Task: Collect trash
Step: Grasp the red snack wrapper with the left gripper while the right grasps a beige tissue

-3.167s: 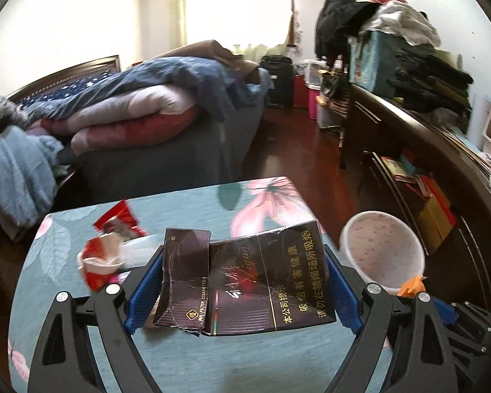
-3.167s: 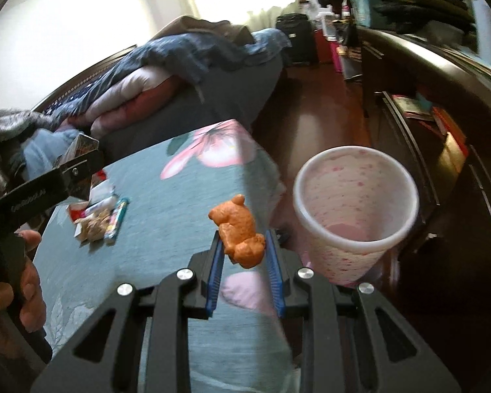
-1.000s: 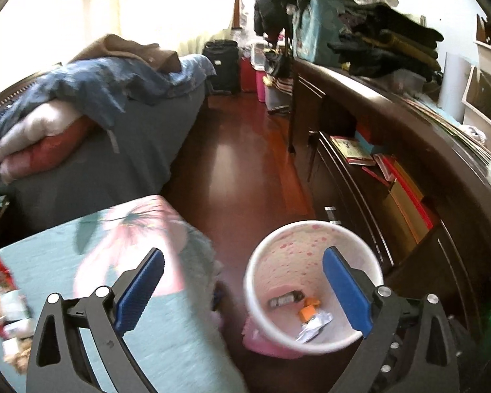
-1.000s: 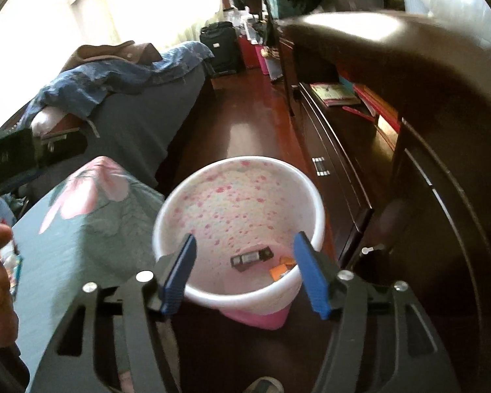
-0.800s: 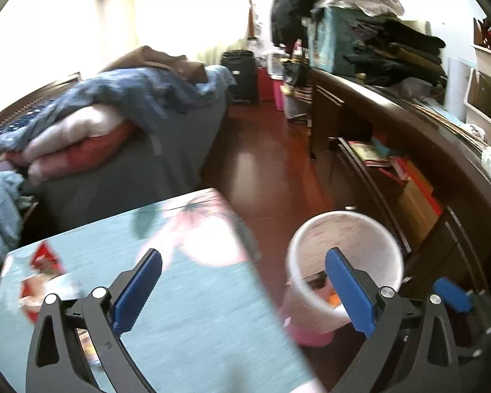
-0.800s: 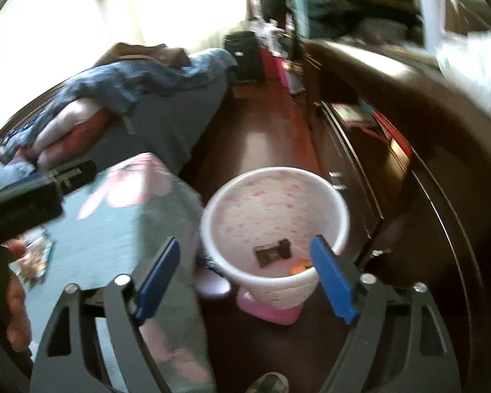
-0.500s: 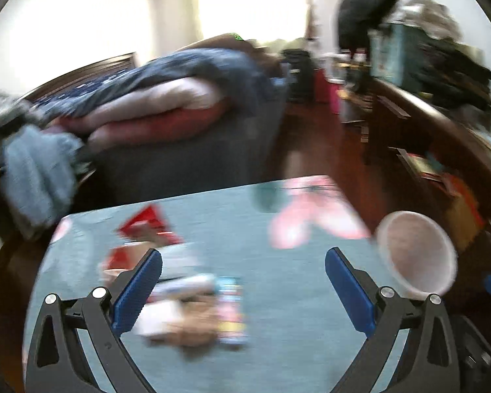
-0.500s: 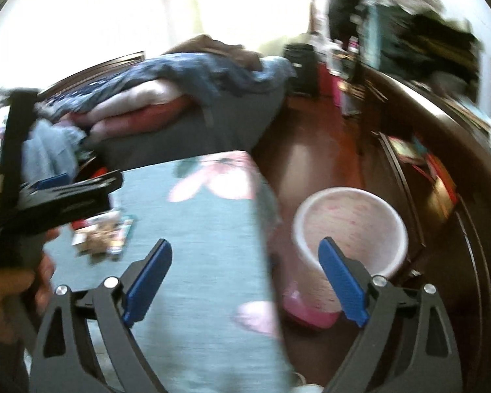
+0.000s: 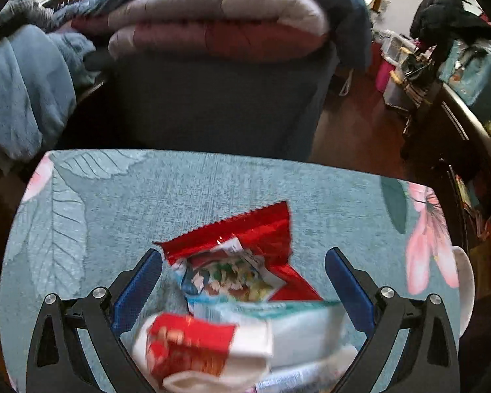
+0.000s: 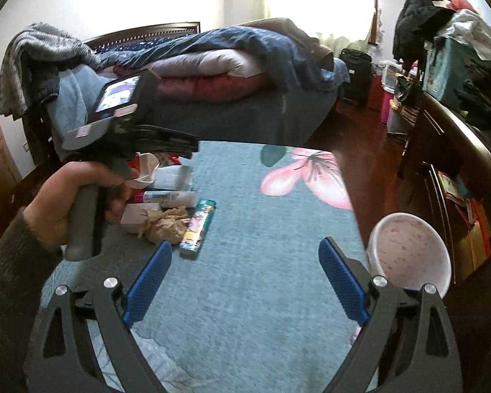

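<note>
Trash: red snack wrapper (image 9: 235, 249), torn open, serrated edge toward the table's far edge, printed panel blurred and unreadable. White-and-red packet (image 9: 199, 350) and pale tissue pack (image 9: 298, 324) lie just nearer, touching it. Left gripper (image 9: 244, 286) hangs over this heap, jaws wide, gripping nothing. Crumpled brown paper (image 10: 165, 224) sits mid-table; beside it a teal stick wrapper (image 10: 199, 227), long axis toward the far edge, print illegible. Right gripper (image 10: 245, 276), jaws just opened wide, empty, above bare tablecloth (image 10: 262, 294). Pink-speckled bin (image 10: 409, 252) stands off the table's right edge.
</note>
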Motion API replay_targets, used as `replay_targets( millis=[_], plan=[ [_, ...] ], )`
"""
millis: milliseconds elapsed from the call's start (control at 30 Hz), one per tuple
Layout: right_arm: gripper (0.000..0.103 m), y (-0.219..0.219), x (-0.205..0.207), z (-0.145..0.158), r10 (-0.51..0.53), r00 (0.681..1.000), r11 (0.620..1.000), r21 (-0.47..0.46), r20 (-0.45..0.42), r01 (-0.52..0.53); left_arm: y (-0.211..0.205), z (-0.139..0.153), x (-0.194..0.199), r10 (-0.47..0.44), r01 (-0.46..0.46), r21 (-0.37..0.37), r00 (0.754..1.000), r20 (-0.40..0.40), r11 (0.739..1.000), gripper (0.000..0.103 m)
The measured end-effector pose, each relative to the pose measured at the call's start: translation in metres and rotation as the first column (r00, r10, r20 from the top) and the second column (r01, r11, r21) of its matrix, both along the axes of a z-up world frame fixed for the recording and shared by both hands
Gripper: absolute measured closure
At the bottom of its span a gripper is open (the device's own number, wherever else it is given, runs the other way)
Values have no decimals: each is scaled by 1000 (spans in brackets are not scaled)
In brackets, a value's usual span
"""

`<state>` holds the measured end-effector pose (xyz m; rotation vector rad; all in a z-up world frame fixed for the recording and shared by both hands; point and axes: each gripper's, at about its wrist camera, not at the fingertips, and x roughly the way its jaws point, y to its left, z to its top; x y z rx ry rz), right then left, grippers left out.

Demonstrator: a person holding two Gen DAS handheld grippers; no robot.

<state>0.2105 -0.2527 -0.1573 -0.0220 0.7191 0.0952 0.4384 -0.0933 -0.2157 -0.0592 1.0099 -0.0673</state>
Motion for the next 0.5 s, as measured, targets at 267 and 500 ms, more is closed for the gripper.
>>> replay_targets(
  millis=[267, 500],
  plan=[
    [12, 21, 21, -7, 22, 1000, 1000, -13, -13, -22, 21, 0, -13, 13, -8, -144, 999, 35, 990, 54],
    [13, 46, 35, -10, 53, 998, 999, -9, -38, -53, 50, 46, -49, -10, 43, -238, 990, 138, 970, 73]
  ],
)
